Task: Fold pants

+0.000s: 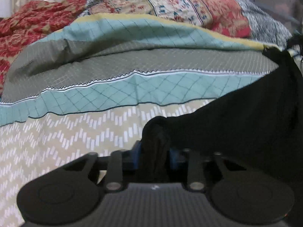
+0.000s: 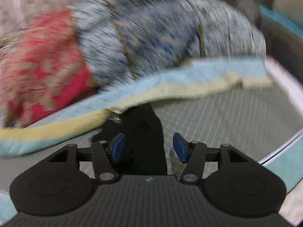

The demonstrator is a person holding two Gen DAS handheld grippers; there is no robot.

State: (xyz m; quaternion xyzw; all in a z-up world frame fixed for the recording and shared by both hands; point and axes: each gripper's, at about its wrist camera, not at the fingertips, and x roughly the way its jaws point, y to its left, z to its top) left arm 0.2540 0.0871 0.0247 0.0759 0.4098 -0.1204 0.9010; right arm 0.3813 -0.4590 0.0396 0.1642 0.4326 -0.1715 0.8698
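Observation:
The black pants lie on the right of the patterned bed cover in the left wrist view. A bunched edge of them runs down between the blue pads of my left gripper, which is shut on the cloth. In the right wrist view another part of the black pants, with a small silver fastener at its top left, stands up between the fingers of my right gripper. Its blue pads stand apart. The cloth lies against the left pad, and a gap shows beside the right one.
The bed cover has teal, grey-green and beige zigzag bands. A bunched red and blue patchwork quilt lies along the far side, and it shows blurred in the right wrist view above a lifted teal and cream edge.

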